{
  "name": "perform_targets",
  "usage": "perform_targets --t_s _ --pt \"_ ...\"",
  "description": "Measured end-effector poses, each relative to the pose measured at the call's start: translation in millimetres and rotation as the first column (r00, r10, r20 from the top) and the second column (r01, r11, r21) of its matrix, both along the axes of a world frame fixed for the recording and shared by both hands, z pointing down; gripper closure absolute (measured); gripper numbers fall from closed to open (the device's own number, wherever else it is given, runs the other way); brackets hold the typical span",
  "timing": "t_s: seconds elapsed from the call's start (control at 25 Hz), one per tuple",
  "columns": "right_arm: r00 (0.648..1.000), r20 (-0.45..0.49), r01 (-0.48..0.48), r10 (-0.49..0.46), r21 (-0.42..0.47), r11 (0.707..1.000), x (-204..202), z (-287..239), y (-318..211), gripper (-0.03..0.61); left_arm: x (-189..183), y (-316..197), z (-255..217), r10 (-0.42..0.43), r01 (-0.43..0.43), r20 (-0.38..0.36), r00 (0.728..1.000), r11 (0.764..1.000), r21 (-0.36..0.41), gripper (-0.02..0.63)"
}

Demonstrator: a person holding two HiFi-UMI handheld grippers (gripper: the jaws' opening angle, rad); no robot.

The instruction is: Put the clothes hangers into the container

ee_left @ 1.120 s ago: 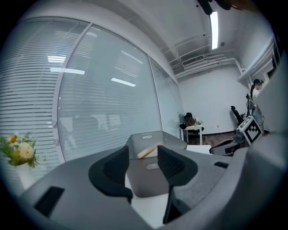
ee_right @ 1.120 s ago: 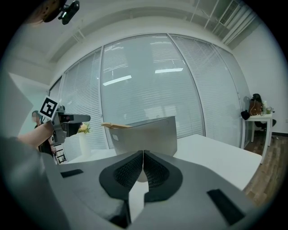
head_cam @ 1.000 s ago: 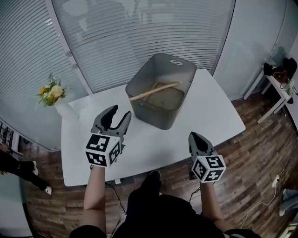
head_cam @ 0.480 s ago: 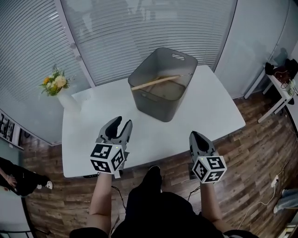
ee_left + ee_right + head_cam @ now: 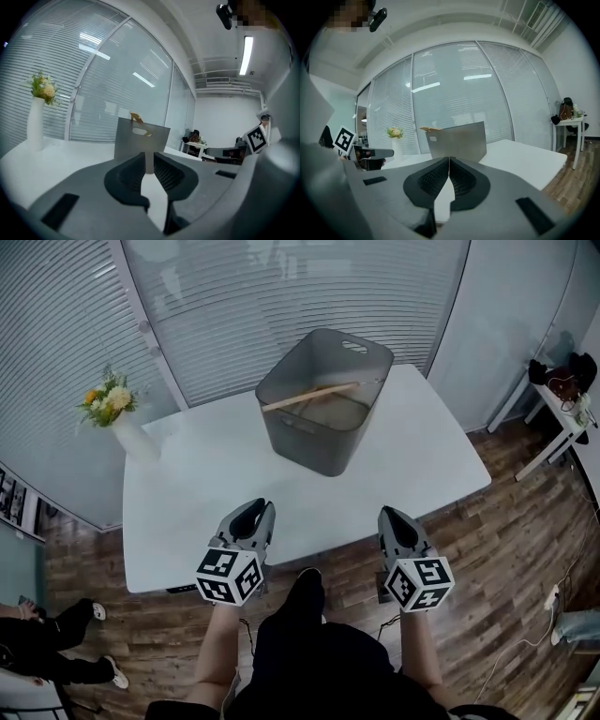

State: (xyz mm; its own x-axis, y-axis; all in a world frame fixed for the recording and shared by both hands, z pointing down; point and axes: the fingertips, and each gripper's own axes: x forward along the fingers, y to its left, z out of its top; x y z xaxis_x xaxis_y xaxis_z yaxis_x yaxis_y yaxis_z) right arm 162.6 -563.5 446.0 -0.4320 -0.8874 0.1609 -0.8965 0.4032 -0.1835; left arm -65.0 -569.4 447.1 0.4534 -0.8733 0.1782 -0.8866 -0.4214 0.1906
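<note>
Wooden hanger [image 5: 309,397] inside grey container [image 5: 309,442] on white table [image 5: 187,493]

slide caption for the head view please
Empty left tool closing, right tool shut, both at the white table's near edge; wooden hanger in the grey container.

Hanger [image 5: 309,396] in container [image 5: 314,448] on table [image 5: 197,493], vase [image 5: 134,440] at left

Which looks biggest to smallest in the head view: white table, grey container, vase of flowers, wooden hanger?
1. white table
2. grey container
3. vase of flowers and wooden hanger: about alike in length, and the hanger lies partly hidden inside the container, so I leave these two unranked.
</note>
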Motion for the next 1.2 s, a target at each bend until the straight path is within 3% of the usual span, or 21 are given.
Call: perform_targets --t_s 0.24,0.56,1.2 --pt "0.999 -0.020 0.038 -0.038 -0.007 0.999 -11.6 9.4 16.7 0.549 -2.1 25.3 13.3 -0.034 0.034 -0.032 0.999 0.999 0.023 0.590" --pt "0.999 -0.011 0.050 -0.050 -0.008 0.999 -23.6 16.7 31.2 0.549 -22.3 48.6 26.2 -0.093 0.094 -0.017 0.996 0.995 0.030 0.599" --pt "0.996 -0.047 0.081 -0.081 -0.005 0.997 -28.7 21.6 45.6 0.551 -18.8 64.1 22.6 -0.068 0.068 0.007 0.998 0.996 0.051 0.600"
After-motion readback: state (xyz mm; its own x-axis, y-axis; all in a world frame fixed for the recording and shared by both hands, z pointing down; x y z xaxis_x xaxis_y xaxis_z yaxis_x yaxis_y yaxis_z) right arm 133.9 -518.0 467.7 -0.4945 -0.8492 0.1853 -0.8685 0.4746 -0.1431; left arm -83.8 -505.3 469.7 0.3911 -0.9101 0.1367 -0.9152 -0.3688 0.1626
